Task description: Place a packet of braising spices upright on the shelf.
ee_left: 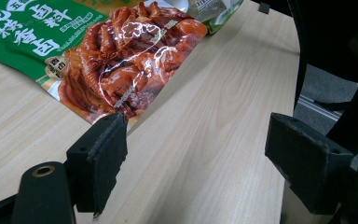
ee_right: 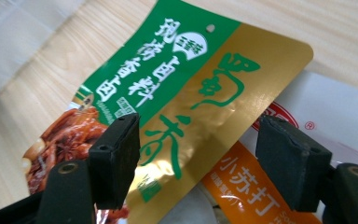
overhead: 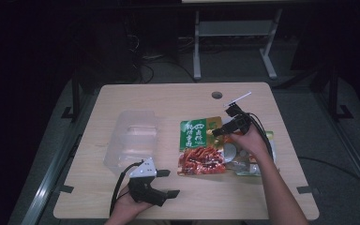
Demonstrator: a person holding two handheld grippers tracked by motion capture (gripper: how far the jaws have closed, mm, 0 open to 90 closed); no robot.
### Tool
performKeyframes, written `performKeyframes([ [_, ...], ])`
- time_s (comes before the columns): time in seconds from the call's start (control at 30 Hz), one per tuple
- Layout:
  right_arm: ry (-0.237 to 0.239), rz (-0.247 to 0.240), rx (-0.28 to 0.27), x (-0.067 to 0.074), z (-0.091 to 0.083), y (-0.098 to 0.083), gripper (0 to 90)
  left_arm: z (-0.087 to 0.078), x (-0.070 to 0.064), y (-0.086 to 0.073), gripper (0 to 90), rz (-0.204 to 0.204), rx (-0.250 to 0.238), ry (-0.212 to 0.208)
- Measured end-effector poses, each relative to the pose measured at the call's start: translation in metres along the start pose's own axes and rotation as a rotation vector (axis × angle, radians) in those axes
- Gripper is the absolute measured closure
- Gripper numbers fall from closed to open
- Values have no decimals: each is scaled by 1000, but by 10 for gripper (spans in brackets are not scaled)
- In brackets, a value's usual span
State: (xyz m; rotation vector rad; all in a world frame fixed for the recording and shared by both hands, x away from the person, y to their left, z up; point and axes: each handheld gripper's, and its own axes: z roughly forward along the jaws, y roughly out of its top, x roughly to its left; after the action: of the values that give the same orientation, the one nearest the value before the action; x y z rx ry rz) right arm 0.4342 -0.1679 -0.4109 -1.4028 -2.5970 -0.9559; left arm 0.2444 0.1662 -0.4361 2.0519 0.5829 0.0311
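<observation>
A green, gold and red seasoning packet point(overhead: 200, 146) lies flat at the table's middle; the same packet point(ee_right: 186, 88) has Chinese print on it. My right gripper point(overhead: 218, 131) hovers over its upper right part. In the right gripper view that gripper point(ee_right: 196, 158) stands open, with the gold side of the packet under the gap and neither pad touching it. My left gripper point(overhead: 168, 183) rests near the front edge, held in a hand. It is open point(ee_left: 196, 158) with bare wood between its jaws, and the packet's red end point(ee_left: 121, 65) lies just ahead.
A clear plastic container point(overhead: 132, 136) sits left of the packet. More packets point(overhead: 258, 159) lie partly under its right side, among them a white one point(ee_right: 340, 107) with an orange label point(ee_right: 247, 186). A cable hole point(overhead: 217, 95) is near the table's far edge.
</observation>
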Motion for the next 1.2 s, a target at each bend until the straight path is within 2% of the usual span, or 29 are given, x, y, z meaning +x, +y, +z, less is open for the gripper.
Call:
performKeyframes([
  [0.27,-4,22,38,-7,15,-1,336,0,2,0,205,-13,-5,-1],
  [0.33,10,30,40,-8,18,-2,361,0,2,0,204,-14,-4,-2],
  [0.37,14,23,39,-8,20,-2,373,0,3,0,204,-13,-3,-1],
  [0.4,8,3,56,-5,22,-1,433,0,2,0,204,-12,-1,0],
  [0.47,9,3,61,-4,24,-1,446,1,2,0,204,-11,2,0],
  [0.53,18,11,62,-3,25,-1,541,1,2,0,204,-11,2,0],
  [0.57,33,13,57,-4,25,-1,674,1,1,0,204,-10,3,0],
  [0.6,33,13,57,-4,25,-1,674,2,1,-1,204,-9,4,1],
  [0.63,40,11,56,-4,25,-2,731,2,1,-1,204,-11,8,0],
  [0.67,40,11,56,-4,25,-2,731,2,1,-1,204,-11,8,0],
  [0.7,56,1,56,-4,24,-2,833,2,1,-1,204,-10,7,1],
  [0.77,71,1,43,-3,21,-2,884,3,1,0,204,-16,5,2],
  [0.83,84,-8,30,-1,18,-2,896,4,2,0,204,-23,2,1],
  [0.97,72,-48,19,7,10,-3,899,6,2,1,203,-36,-4,7],
  [1.0,75,-52,15,9,7,-3,900,7,2,2,202,-53,-15,0],
  [1.07,88,-64,-6,12,2,-5,900,8,3,3,200,-67,-24,-3],
  [1.2,103,-81,-55,18,-10,-10,900,11,2,9,190,-70,-36,20],
])
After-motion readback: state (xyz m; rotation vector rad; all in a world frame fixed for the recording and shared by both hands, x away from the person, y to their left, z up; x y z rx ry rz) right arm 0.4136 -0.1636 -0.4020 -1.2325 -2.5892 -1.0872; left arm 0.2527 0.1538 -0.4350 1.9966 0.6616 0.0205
